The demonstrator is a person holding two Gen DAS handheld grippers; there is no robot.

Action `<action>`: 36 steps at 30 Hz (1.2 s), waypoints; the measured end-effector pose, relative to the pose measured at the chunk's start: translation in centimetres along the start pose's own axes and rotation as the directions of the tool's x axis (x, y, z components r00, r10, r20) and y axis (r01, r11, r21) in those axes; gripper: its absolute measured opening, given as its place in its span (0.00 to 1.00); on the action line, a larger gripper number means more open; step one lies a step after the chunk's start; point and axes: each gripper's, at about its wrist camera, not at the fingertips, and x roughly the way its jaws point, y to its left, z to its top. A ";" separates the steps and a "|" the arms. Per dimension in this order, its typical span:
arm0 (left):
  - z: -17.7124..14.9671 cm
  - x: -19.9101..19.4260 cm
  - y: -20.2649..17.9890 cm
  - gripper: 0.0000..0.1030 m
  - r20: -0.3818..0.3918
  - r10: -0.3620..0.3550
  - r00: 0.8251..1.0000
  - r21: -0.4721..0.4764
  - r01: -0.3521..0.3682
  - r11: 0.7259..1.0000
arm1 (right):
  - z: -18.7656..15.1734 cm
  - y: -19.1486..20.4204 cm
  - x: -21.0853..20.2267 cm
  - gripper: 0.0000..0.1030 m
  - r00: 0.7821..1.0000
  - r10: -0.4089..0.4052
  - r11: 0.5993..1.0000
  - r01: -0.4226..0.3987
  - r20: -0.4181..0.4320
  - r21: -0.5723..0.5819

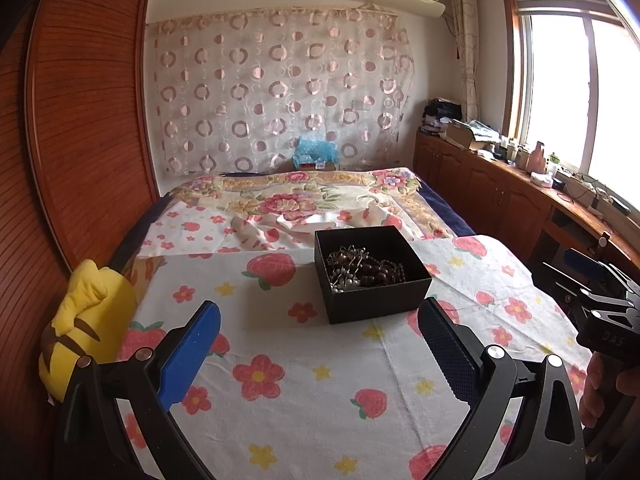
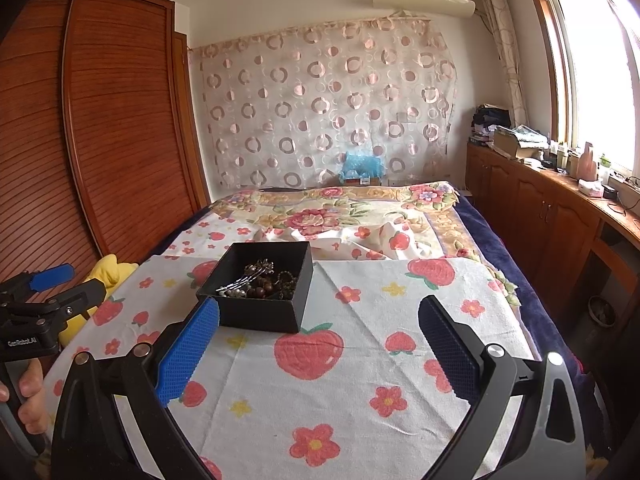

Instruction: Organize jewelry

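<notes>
A black open box point(image 1: 376, 300) sits on a white cloth with strawberry and flower print point(image 1: 320, 380). Inside lies a tangle of jewelry point(image 1: 362, 270): dark brown beads, a silver pearl strand and a metal hair clip. The same box point(image 2: 260, 314) and jewelry point(image 2: 262, 282) show in the right wrist view. My left gripper point(image 1: 320, 316) is open and empty, just short of the box. My right gripper point(image 2: 320, 312) is open and empty, with the box beside its left fingertip. Each gripper shows at the edge of the other's view.
A yellow plush toy point(image 1: 88, 320) lies at the cloth's left edge. A wooden wardrobe point(image 1: 80, 120) stands on the left. A cluttered wooden cabinet point(image 1: 520, 184) runs under the window at right. A floral blanket point(image 1: 304, 196) covers the bed beyond the box.
</notes>
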 end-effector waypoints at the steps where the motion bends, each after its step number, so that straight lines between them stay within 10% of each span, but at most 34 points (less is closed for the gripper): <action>1: 0.0 0.0 0.0 0.93 -0.001 0.001 1.000 0.001 -0.001 1.000 | 0.0 0.0 0.0 0.98 1.000 -0.002 1.000 0.002 -0.001 -0.001; 36: 0.0 0.0 0.0 0.93 0.006 0.002 1.000 0.003 -0.002 1.000 | -0.1 0.0 -0.1 0.98 1.000 -0.003 1.000 0.003 0.003 0.000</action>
